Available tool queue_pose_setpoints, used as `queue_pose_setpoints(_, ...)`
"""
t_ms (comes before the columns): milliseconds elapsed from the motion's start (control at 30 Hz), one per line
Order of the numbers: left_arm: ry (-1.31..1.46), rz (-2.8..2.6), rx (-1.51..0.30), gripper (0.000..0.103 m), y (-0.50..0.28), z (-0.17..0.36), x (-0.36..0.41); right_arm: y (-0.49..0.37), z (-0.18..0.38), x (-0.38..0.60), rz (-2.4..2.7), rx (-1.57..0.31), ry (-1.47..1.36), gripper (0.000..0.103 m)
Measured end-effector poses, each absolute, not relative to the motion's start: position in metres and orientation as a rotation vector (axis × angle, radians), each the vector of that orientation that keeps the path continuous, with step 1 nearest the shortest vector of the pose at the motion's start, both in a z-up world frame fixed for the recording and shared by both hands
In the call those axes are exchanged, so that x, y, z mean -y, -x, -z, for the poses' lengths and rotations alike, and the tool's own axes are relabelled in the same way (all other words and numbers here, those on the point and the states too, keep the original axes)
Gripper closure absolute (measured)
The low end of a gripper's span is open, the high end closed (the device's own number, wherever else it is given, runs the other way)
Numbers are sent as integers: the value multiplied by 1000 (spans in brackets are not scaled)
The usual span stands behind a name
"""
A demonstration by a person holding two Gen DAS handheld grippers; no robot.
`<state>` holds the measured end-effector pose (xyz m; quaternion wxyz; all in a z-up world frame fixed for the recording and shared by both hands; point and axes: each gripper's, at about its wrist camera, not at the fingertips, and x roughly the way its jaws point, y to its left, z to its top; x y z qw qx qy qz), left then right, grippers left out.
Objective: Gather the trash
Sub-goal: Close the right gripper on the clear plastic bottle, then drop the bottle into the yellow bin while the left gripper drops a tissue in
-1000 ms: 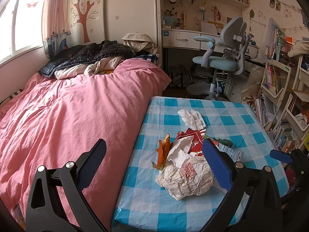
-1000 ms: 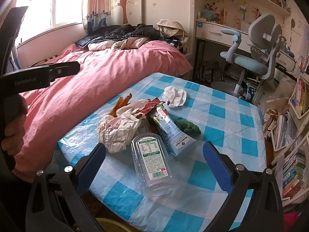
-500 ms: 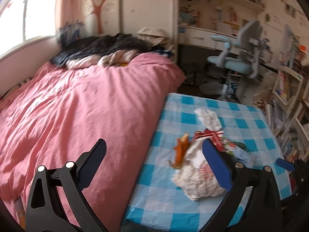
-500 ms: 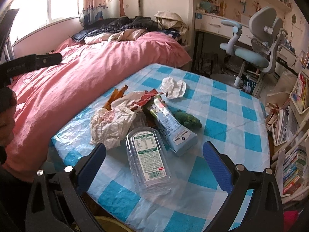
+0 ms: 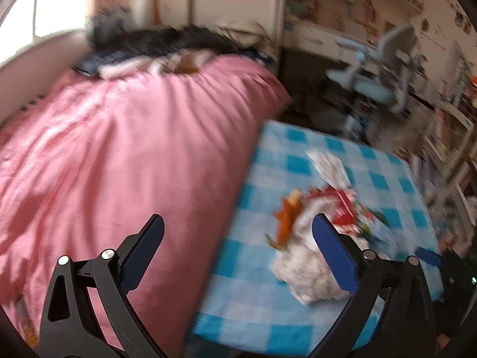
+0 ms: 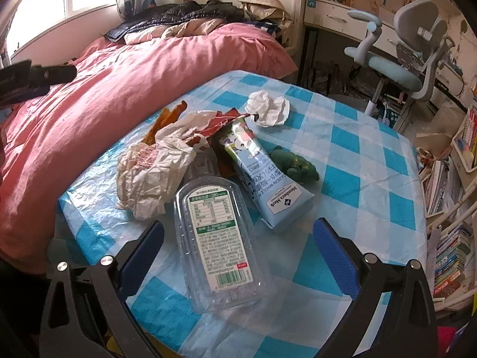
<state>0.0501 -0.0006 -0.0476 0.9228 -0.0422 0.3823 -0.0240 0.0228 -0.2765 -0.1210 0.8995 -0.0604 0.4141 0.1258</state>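
The right gripper (image 6: 238, 250) stood wide apart and empty, low over the near edge of the checked table (image 6: 369, 161), with a clear plastic tray (image 6: 219, 238) lying between its fingers, label up, on the cloth. Just ahead and to the right of the tray lay a pale blue milk carton (image 6: 262, 173) on its side; ahead and to the left sat a crumpled paper wrapper (image 6: 152, 170), touching the tray's far corner. Beyond these were a red torn packet (image 6: 220, 120), an orange peel strip (image 6: 167, 119), a small green lump (image 6: 293, 165) just right of the carton, and farthest off a balled white tissue (image 6: 268, 109). The left gripper (image 5: 238, 252) was likewise wide and empty; its view was badly blurred, with its left finger over the pink bed (image 5: 119, 155) and its right finger in front of the trash pile. Nothing appeared collected: every piece lay on the table, and no bin or bag could be made out. By this reading the task had barely begun, the tray being the likeliest first pick.
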Motion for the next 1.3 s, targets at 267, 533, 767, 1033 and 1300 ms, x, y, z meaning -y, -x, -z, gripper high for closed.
queue_pose_setpoints(267, -47, 155, -953, 7, -65, 91, 60, -36, 135, 275, -295, -927, 112, 22)
queue_pose_setpoints(533, -32, 271, -1071, 72, -72, 119, 81, -34, 136, 274, -354, -971, 89, 46)
queue_pose_setpoints(767, 96, 321, -877, 80, -46, 57, 49, -20, 124, 303, -390, -961, -96, 49)
queue_pose_setpoints(1033, 217, 286, -760, 80, -35, 31, 18, 4, 104, 324, -444, -916, -273, 49)
queue_pose_setpoints(1300, 184, 317, -713, 80, -18, 22, 24, 72, 95, 301, -629, -930, -235, 49)
